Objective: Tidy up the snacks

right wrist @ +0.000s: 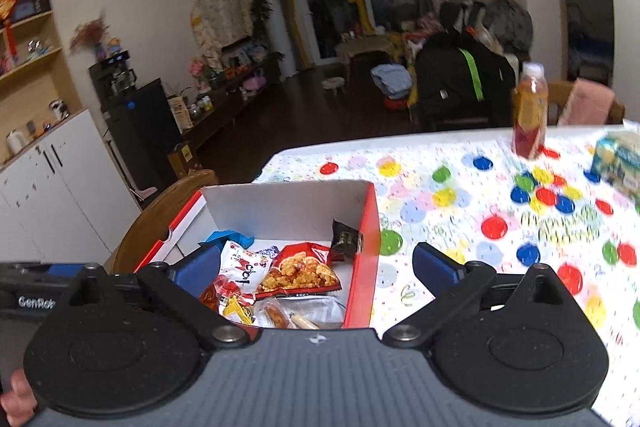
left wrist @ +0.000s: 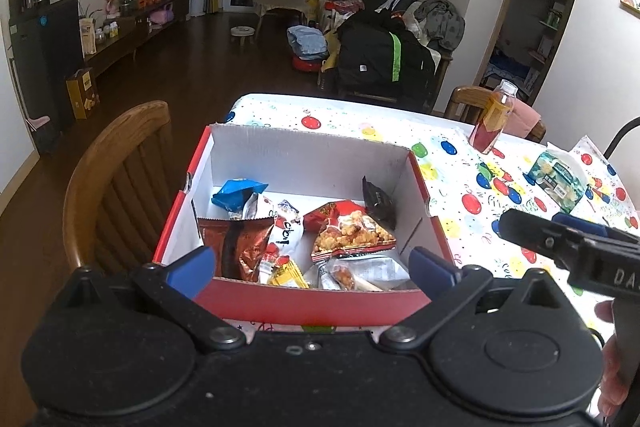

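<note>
A red cardboard box point(left wrist: 430, 223) point(right wrist: 366, 259) with white inner walls stands on the spotted tablecloth and holds several snack packets. Among them are a red rice-cracker bag point(left wrist: 352, 233) point(right wrist: 298, 273), a brown foil bag point(left wrist: 240, 247), a blue packet point(left wrist: 238, 195) and a small dark packet point(left wrist: 378, 203) point(right wrist: 346, 237). My left gripper point(left wrist: 312, 267) hovers open over the box's near edge, nothing between its blue pads. My right gripper point(right wrist: 316, 265) is also open and empty, straddling the box's right wall. The right gripper's body point(left wrist: 572, 243) shows at the right of the left wrist view.
A bottle of orange-red drink point(left wrist: 492, 119) point(right wrist: 530, 111) stands at the table's far side. A blue-green snack bag point(left wrist: 558, 179) point(right wrist: 618, 159) lies at the right. A wooden chair point(left wrist: 120, 183) is close to the box's left side. The spotted tablecloth point(right wrist: 480, 227) stretches right of the box.
</note>
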